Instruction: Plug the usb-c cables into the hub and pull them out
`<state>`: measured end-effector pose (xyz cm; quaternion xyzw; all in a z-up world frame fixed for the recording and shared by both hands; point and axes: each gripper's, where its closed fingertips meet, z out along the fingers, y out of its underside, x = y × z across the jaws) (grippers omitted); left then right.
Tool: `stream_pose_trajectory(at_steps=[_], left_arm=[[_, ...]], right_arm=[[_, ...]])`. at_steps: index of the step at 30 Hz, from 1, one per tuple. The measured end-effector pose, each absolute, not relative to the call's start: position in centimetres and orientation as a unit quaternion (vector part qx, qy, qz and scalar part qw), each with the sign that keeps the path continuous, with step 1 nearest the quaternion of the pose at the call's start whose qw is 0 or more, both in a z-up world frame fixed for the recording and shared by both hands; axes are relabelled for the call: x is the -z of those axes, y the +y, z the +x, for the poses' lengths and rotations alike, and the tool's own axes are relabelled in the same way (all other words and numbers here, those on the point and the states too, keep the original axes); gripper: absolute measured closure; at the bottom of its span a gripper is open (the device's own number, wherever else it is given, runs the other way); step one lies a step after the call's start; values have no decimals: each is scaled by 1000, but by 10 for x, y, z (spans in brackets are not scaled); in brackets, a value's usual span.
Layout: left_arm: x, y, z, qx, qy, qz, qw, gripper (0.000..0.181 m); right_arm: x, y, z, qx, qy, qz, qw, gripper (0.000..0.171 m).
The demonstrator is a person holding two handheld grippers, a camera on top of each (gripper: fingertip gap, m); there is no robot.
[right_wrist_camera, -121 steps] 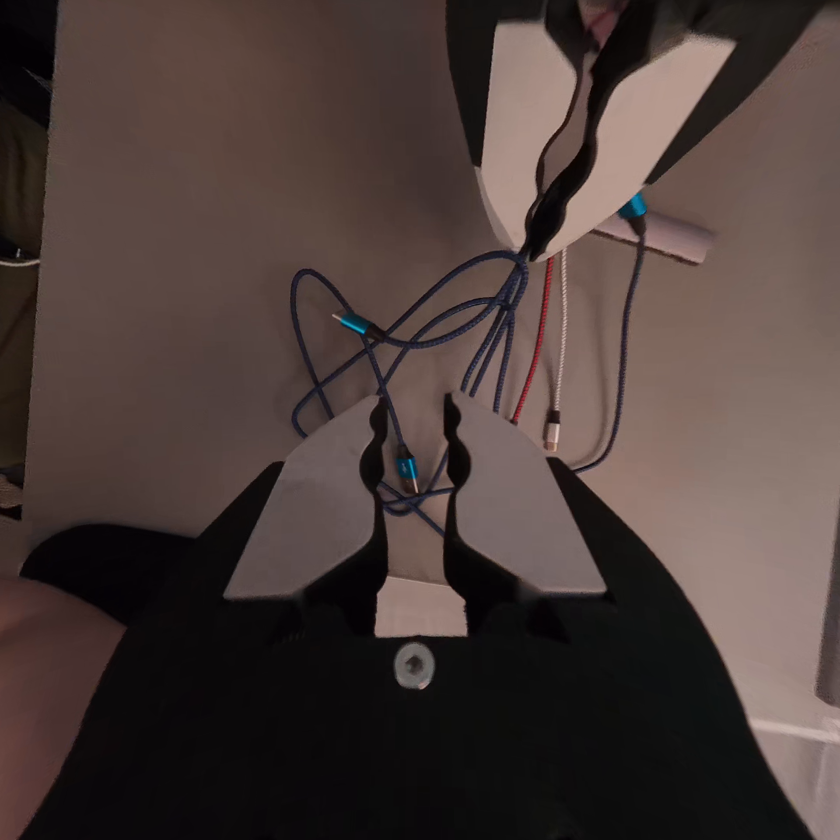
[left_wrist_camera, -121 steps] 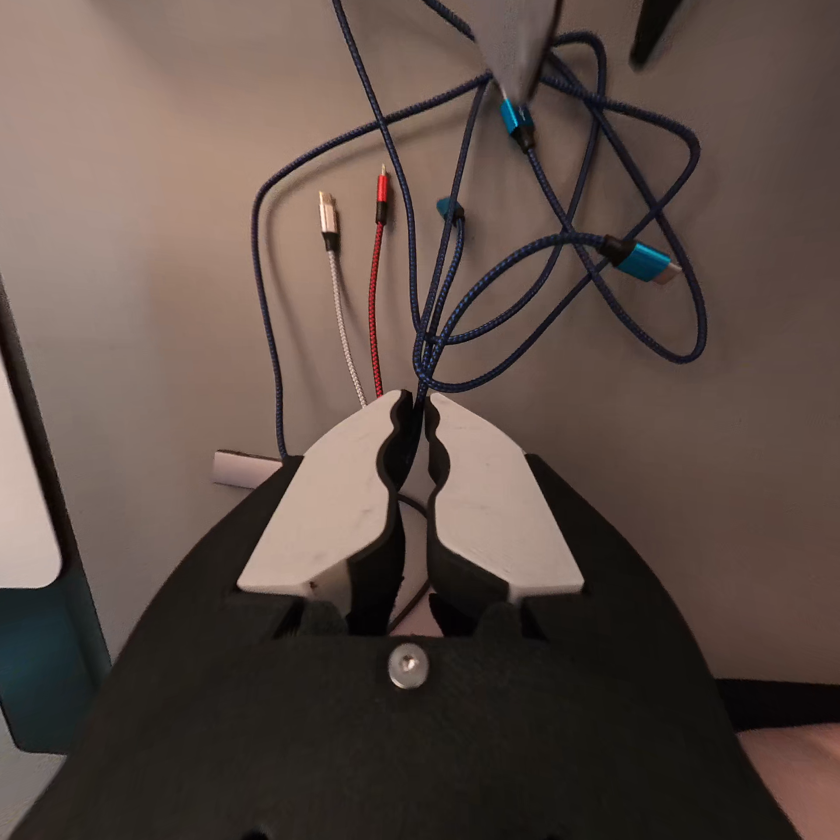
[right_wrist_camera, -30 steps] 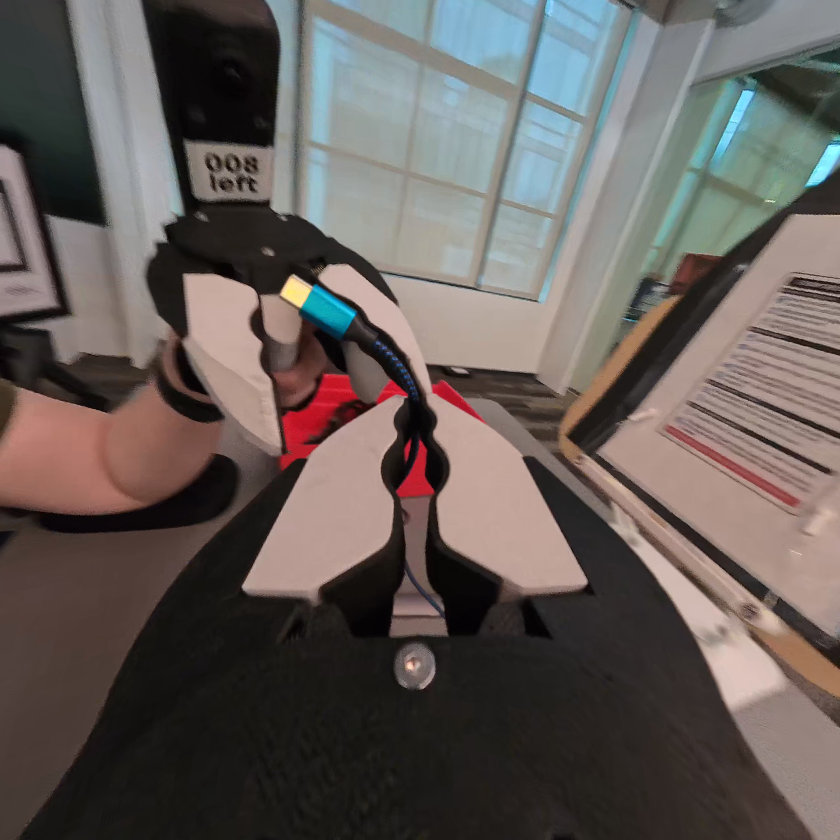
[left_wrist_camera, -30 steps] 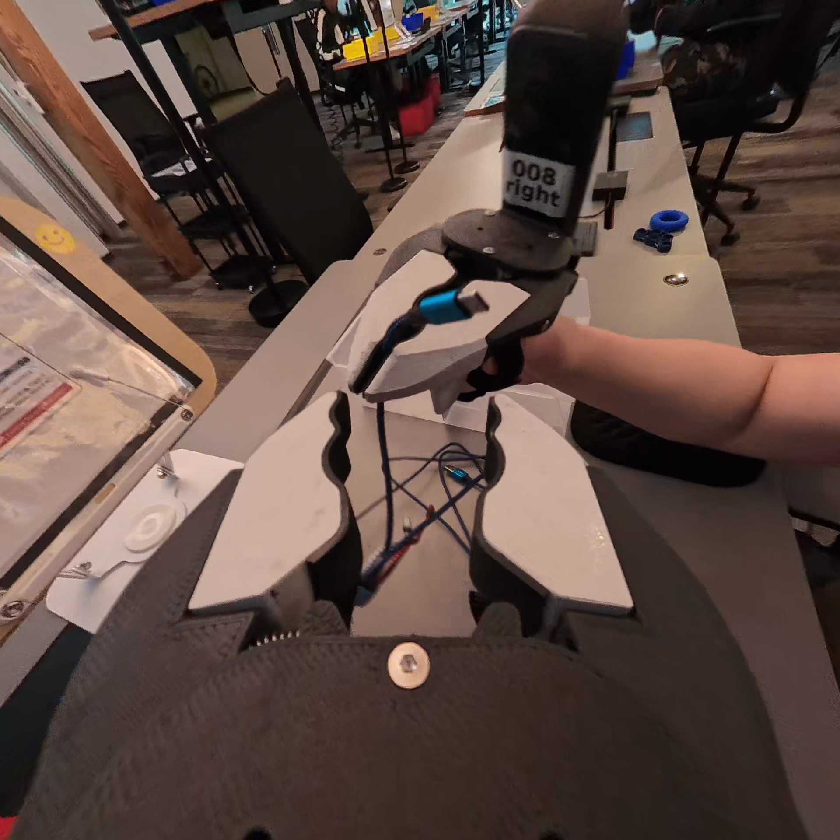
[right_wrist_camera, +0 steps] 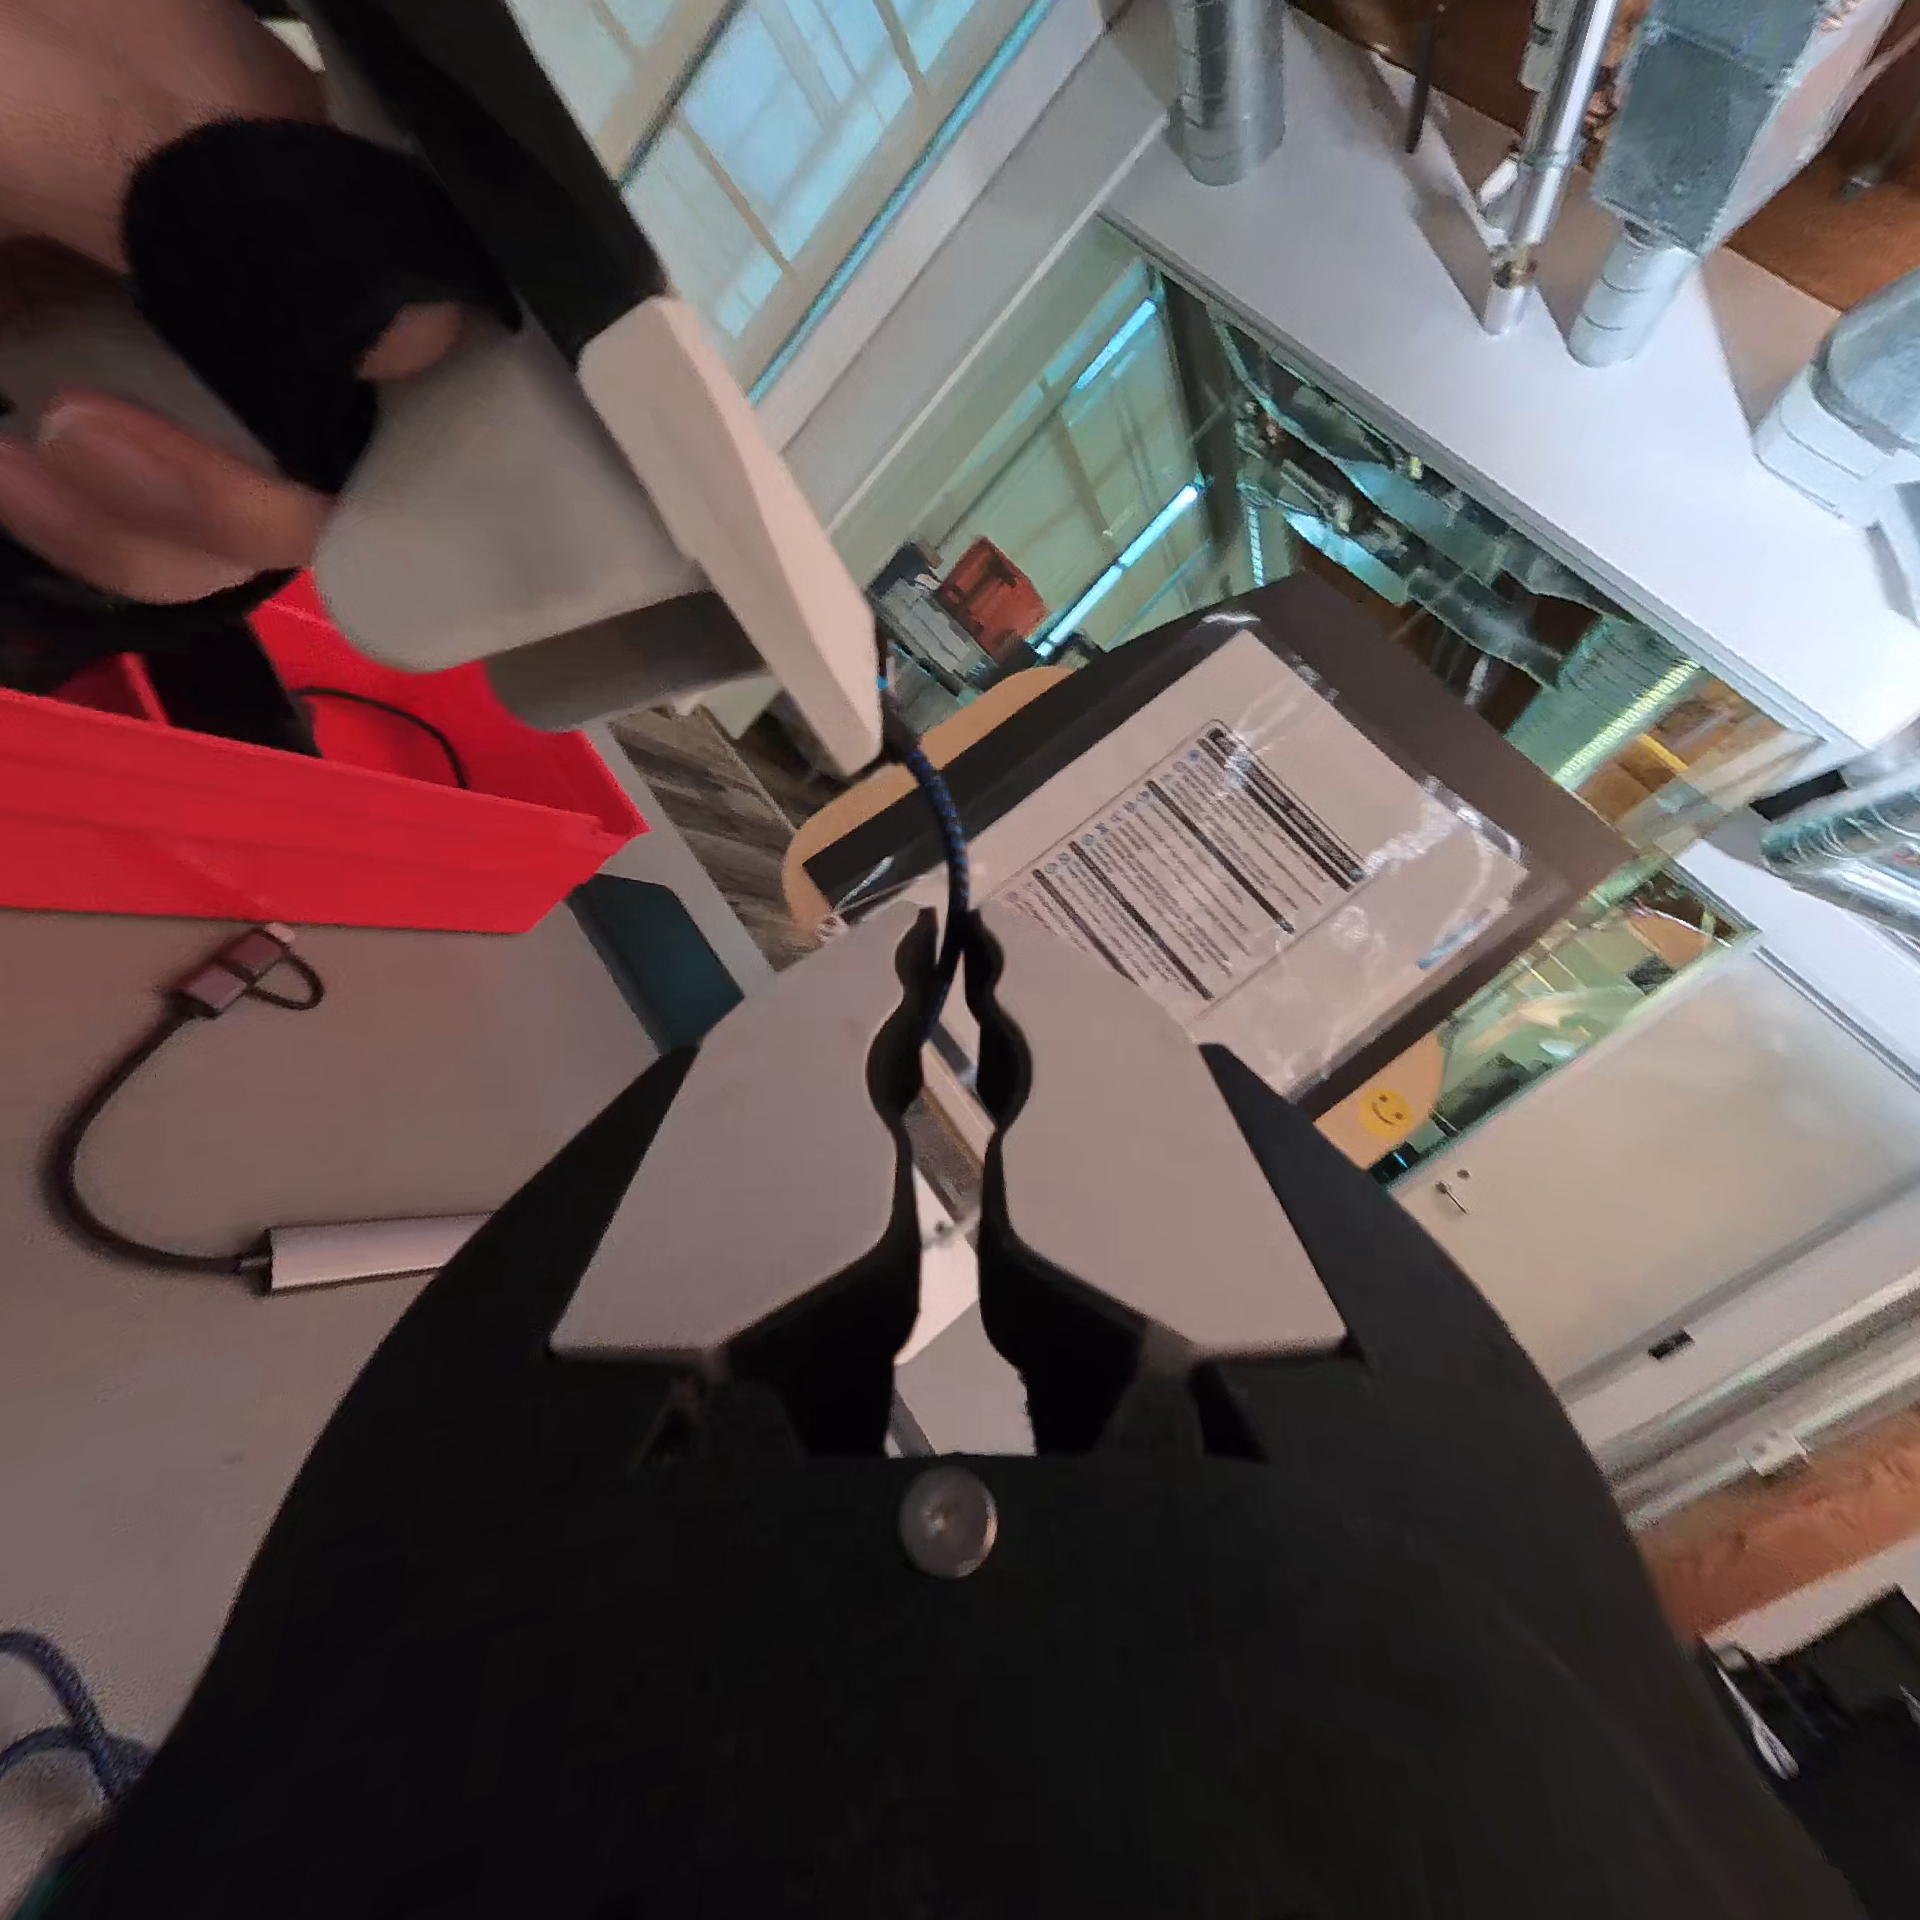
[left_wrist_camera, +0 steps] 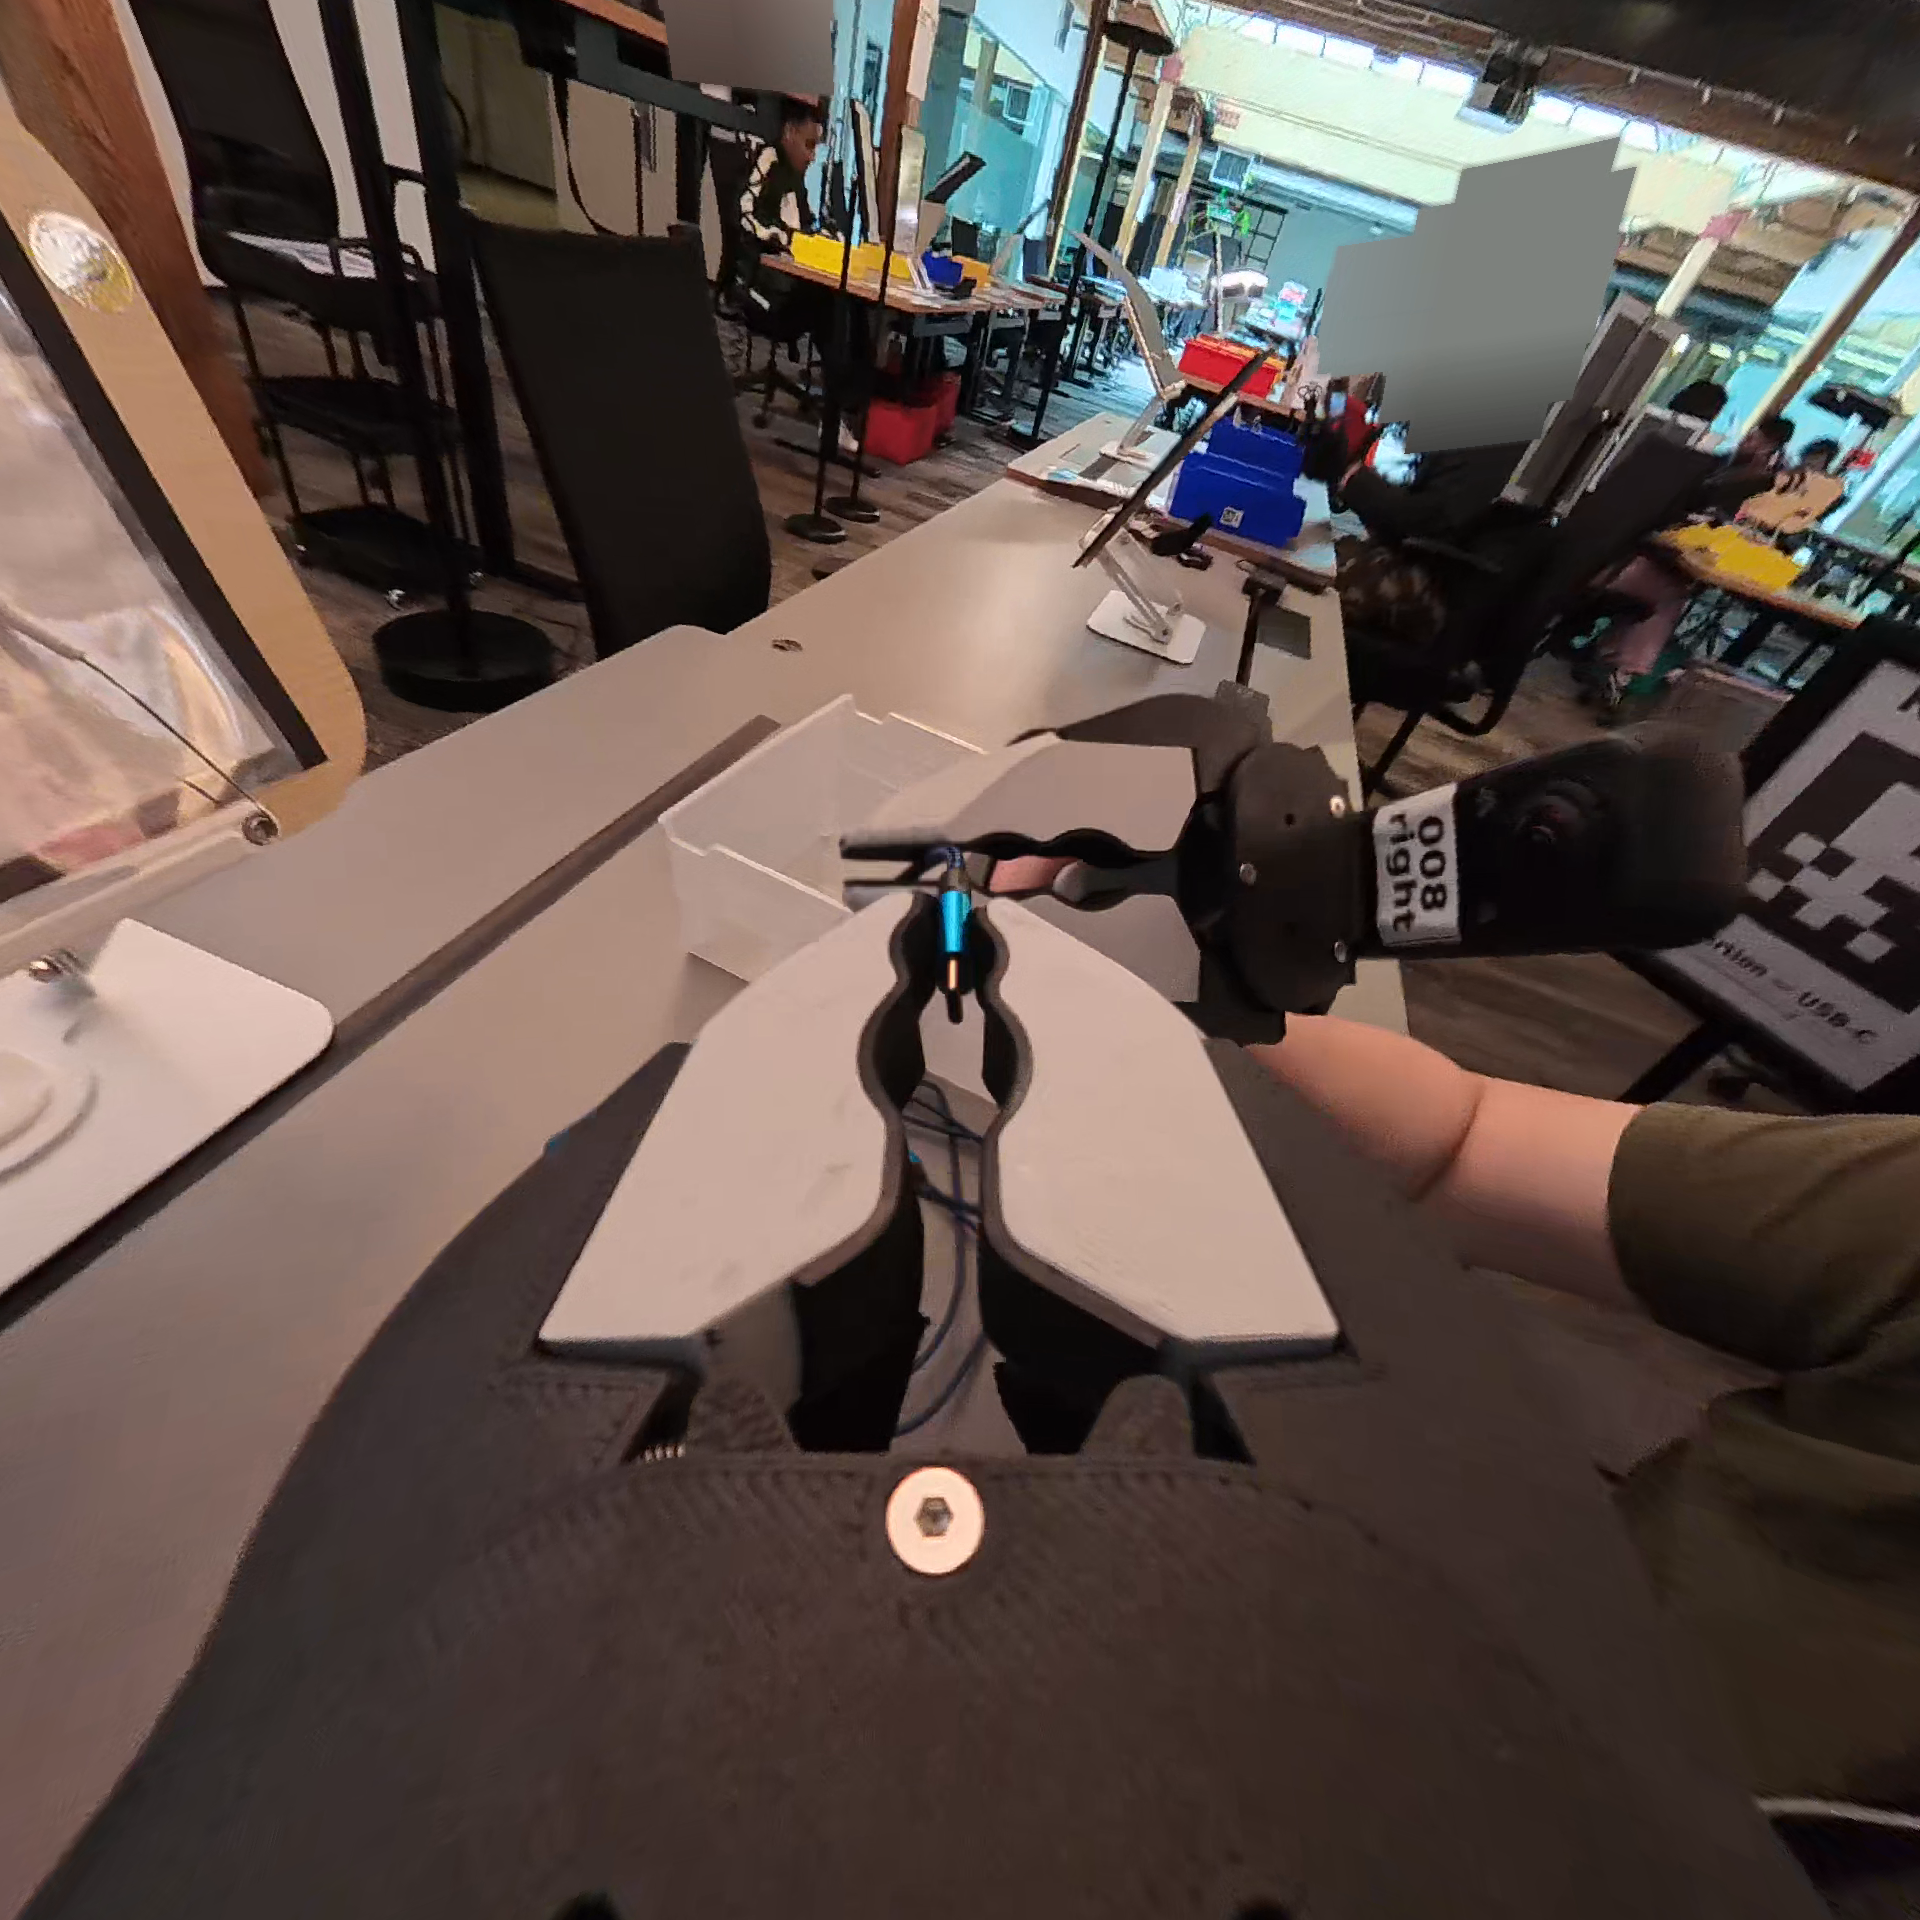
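Note:
A blue braided usb-c cable with a bright blue plug [left_wrist_camera: 952, 928] hangs in the air between both grippers. My right gripper [right_wrist_camera: 948, 932] is shut on the braided cable [right_wrist_camera: 943, 831] just behind the plug. In the left wrist view it [left_wrist_camera: 864, 868] reaches in from the right. My left gripper [left_wrist_camera: 949, 906] has closed in on the blue plug, whose metal tip points back toward its camera. In the right wrist view its fingertip [right_wrist_camera: 852, 717] meets the cable's end. The silver hub [right_wrist_camera: 358, 1252] lies on the grey table with its short dark lead [right_wrist_camera: 78, 1153].
A red bin [right_wrist_camera: 312, 831] stands behind the hub. A clear white bin [left_wrist_camera: 764, 831] sits ahead on the table, and a white stand base [left_wrist_camera: 177, 1039] is at the left. More blue cable [left_wrist_camera: 940, 1195] lies below the fingers. A sign board [left_wrist_camera: 1860, 883] stands at the right. My two grippers' fingertips are within a few centimetres of each other.
My left gripper has closed from wide open onto the blue plug. My right gripper has turned on its side, still gripping the cable. Four seconds ago both were low over the cables on the table.

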<state>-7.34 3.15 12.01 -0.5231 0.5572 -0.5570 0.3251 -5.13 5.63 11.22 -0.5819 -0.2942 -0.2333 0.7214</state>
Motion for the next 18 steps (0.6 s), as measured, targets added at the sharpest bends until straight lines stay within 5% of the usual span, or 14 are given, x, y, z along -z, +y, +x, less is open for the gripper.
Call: stream_pose_trajectory(at_steps=[1, 8, 11, 18], left_arm=[[-119, 32, -75, 549, 568, -521, 323, 176], [-117, 23, -94, 549, 623, -491, 262, 176], [-114, -1, -106, 553, 666, -454, 210, 176], [-124, -45, -116, 603, 685, -381, 150, 176]], right_arm=[[-110, 56, -54, 223, -309, -581, 719, 165], [-152, 4, -66, 38, -333, -453, 826, 126], [-176, -18, -37, -3, -270, -378, 886, 131], [-121, 10, -92, 106, -415, -405, 808, 124]])
